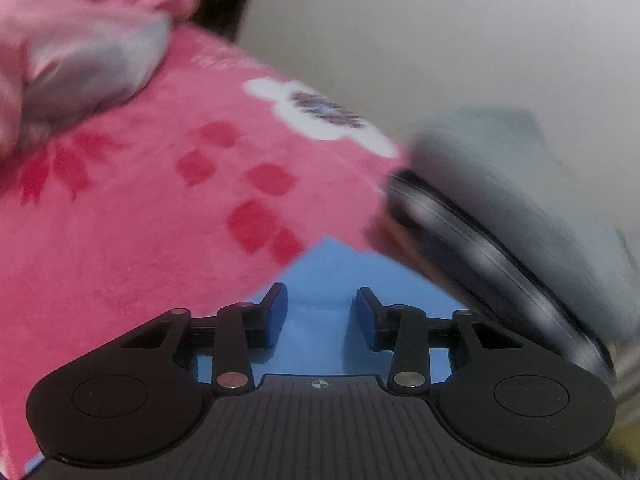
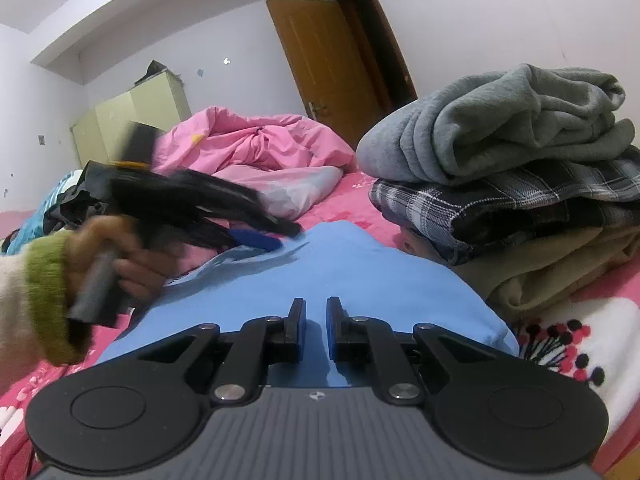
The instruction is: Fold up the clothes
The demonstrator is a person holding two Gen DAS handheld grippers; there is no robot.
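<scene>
Right wrist view: blue garment (image 2: 320, 276) lies flat on the pink floral bedspread (image 2: 352, 192), smooth on top, its near part under the right gripper (image 2: 316, 328). Right gripper's blue pads are almost together with a thin slit between; no cloth visibly pinched. Left gripper (image 2: 256, 236) reaches across the garment's far left part, held in a hand (image 2: 128, 264) with a green-cuffed sleeve (image 2: 44, 292); it is motion-blurred, so can't tell whether it touches the cloth.

Left wrist view: left gripper (image 1: 321, 308) has fingers apart, nothing between them, blue garment (image 1: 336, 268) directly beneath and ahead. Most of this view is smeared; a dark curved object with a grey mass at the right edge is hard to identify.

Garment's near edge is hidden behind the right gripper body, its right edge runs just beside a stack of folded clothes (image 2: 520, 200): grey sweatshirt on top, plaid piece, beige one below. Crumpled pink quilt (image 2: 256, 148) sits toward the far edge of the bed, dark clothes heaped at far left. Wooden door (image 2: 332, 64) and pale cabinet (image 2: 132, 116) behind.
</scene>
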